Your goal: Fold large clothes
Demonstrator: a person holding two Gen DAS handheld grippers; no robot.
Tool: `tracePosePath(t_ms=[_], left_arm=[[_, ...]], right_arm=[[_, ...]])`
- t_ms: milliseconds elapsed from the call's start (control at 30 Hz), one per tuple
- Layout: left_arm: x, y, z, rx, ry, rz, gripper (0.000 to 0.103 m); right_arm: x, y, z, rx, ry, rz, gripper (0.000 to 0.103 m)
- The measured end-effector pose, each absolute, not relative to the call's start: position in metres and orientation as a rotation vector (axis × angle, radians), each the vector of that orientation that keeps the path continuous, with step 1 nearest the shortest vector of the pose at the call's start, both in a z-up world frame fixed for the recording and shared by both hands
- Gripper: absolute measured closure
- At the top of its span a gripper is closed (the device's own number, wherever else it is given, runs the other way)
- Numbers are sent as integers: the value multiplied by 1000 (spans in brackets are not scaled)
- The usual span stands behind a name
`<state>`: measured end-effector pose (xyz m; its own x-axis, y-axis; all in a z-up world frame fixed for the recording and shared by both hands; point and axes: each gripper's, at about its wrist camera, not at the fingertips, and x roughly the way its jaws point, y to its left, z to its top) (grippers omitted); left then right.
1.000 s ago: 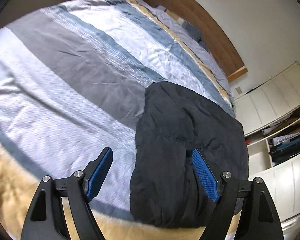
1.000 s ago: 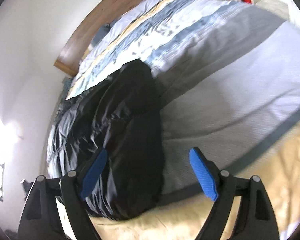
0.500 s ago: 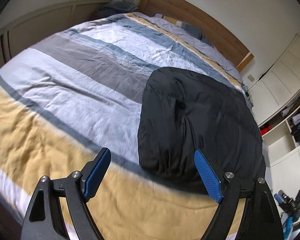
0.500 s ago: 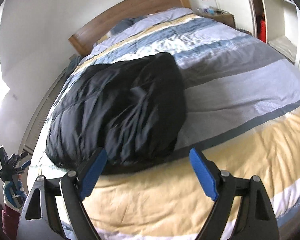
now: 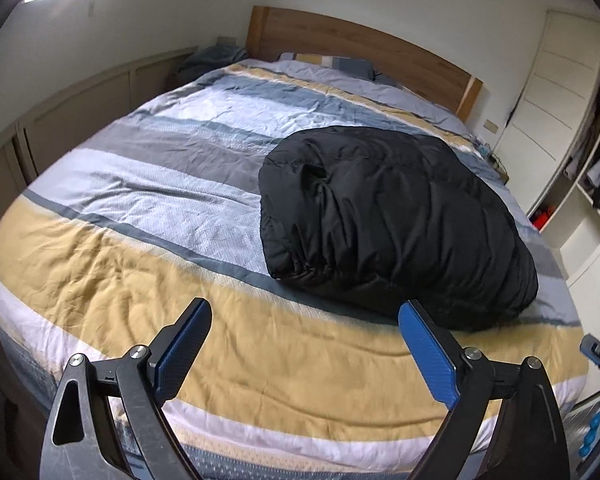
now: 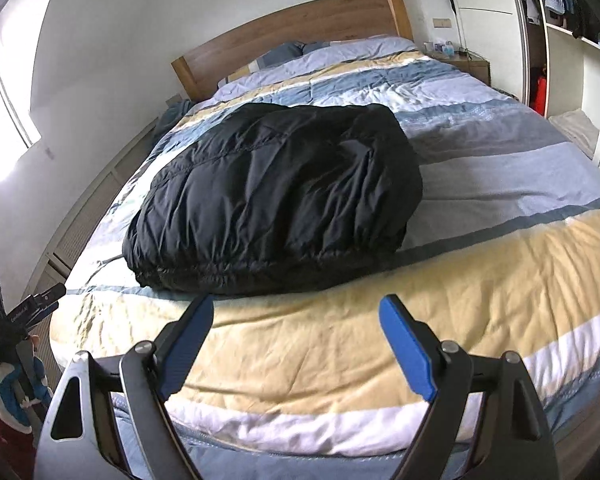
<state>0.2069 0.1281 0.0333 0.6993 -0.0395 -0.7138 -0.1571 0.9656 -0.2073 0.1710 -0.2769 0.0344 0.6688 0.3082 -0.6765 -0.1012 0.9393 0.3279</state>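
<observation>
A black puffy jacket (image 5: pixel 384 220) lies folded into a thick bundle on the striped bedcover (image 5: pixel 148 216). In the right wrist view the same jacket (image 6: pixel 276 196) sits left of the bed's middle, its gathered hem toward me. My left gripper (image 5: pixel 304 316) hovers over the yellow stripe near the foot of the bed, short of the jacket. Its jaws are opening and nothing is between them. My right gripper (image 6: pixel 296 312) hangs just in front of the jacket's hem, open and empty. Neither gripper touches the jacket.
A wooden headboard (image 6: pixel 292 36) and pillows (image 6: pixel 340 52) close the far end. Low wall cabinets (image 5: pixel 60 120) run along one side, white wardrobes and open shelves (image 5: pixel 568 128) along the other. A nightstand (image 6: pixel 468 64) stands by the headboard. A figurine (image 6: pixel 12 380) stands at the bed's foot corner.
Both grippers have pulled back from over the jacket toward the foot of the bed and rolled level. The jacket stays put on the bed, now wholly in view.
</observation>
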Motion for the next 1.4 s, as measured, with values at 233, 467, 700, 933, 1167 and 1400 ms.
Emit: tracePosePath(t_ms=[233, 467, 700, 933, 1167, 1400], left_arm=[[233, 109, 42, -222, 773, 46, 10], [303, 92, 36, -182, 758, 65, 9], [396, 84, 37, -203, 699, 78, 8], [467, 71, 29, -201, 674, 77, 8], [510, 58, 6, -188, 704, 67, 8], [523, 68, -18, -205, 752, 87, 7]], right_arm=[[190, -254, 42, 227, 788, 245, 18], [252, -216, 45, 99, 745, 215, 18], [341, -172, 42, -3, 663, 186, 18], [414, -149, 33, -16, 618, 182, 18], [458, -146, 13, -8, 633, 177, 18], [468, -161, -2, -3, 646, 172, 18]])
